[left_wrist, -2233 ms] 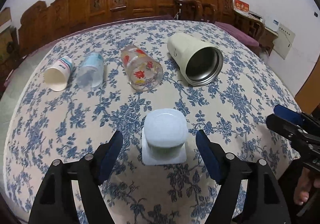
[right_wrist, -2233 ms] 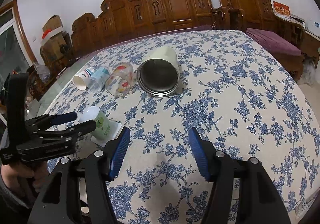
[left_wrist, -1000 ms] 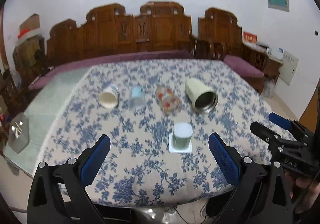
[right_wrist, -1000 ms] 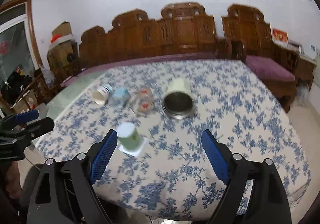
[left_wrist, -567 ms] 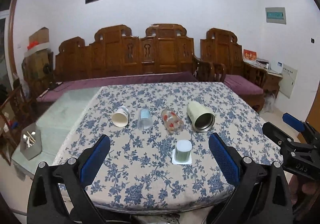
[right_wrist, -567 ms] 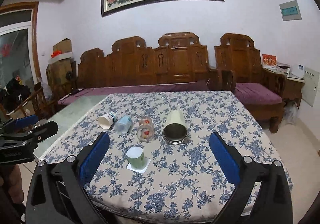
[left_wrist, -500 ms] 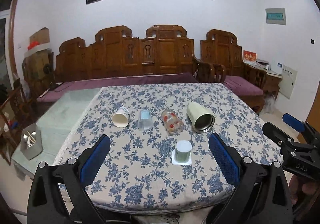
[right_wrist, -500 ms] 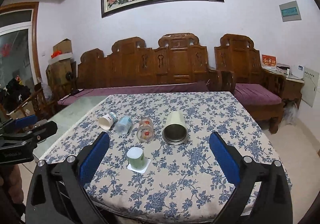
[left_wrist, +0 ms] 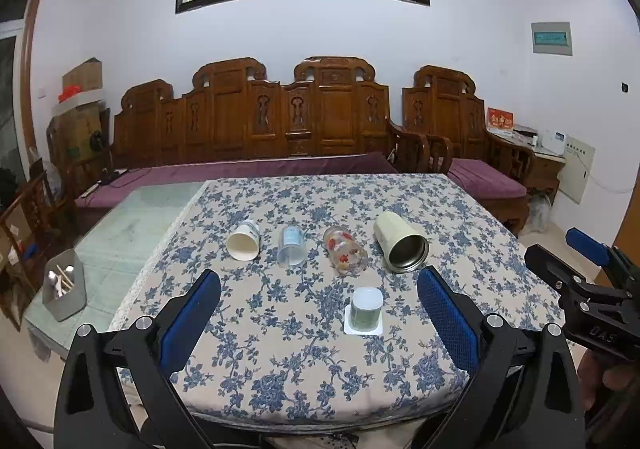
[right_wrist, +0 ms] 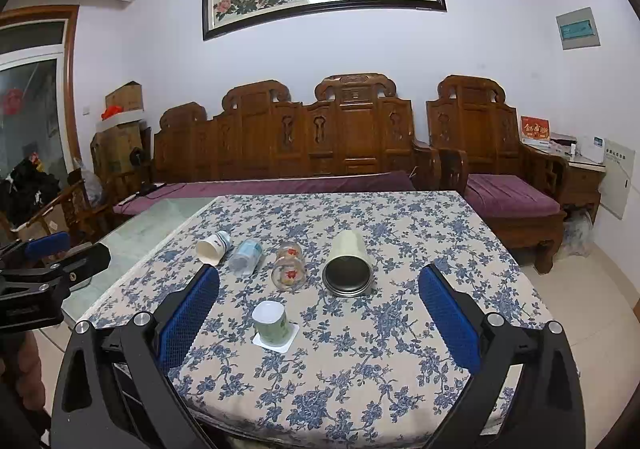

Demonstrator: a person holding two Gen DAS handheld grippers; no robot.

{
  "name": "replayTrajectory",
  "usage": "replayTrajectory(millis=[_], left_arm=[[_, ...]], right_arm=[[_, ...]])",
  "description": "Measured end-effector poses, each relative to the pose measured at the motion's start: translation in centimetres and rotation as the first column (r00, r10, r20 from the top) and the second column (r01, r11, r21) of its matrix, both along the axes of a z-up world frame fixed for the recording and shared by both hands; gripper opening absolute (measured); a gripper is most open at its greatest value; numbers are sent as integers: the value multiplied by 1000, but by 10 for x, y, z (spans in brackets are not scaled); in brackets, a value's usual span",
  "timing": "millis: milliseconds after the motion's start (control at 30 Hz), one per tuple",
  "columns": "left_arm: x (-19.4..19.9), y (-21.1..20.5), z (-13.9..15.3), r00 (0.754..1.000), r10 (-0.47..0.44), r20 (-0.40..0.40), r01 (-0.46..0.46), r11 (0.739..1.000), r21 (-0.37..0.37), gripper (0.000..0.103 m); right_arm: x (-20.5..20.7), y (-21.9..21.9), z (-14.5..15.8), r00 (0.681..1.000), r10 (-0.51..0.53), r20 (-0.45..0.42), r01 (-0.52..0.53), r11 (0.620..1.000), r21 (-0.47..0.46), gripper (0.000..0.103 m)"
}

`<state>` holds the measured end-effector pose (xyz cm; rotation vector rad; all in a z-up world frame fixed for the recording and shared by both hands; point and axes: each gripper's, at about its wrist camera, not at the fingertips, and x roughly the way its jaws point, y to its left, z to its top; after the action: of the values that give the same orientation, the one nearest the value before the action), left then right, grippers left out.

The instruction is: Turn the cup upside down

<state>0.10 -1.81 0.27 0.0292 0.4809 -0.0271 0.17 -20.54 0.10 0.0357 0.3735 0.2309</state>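
Green cup (right_wrist: 271,322) inverted on white coaster (right_wrist: 276,338), label possibly unreadable

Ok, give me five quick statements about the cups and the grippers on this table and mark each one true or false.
1. The green cup stands upside down on a white coaster. True.
2. The metal-lined tumbler stands upright. False: it lies on its side.
3. The left hand-held gripper is open and empty. True.
4. The right hand-held gripper is shut on the floral glass. False: it is open, holding nothing.
5. Four cups lie in a row behind the green cup. True.
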Motion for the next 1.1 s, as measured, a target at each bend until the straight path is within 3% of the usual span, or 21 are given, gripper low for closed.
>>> replayTrajectory(millis=[1100], left_arm=[[-3, 0, 2, 1000, 6, 14, -6, 1000, -4, 95]], right_arm=[[3, 6, -1, 1000, 11, 1, -11, 1000, 3, 101]])
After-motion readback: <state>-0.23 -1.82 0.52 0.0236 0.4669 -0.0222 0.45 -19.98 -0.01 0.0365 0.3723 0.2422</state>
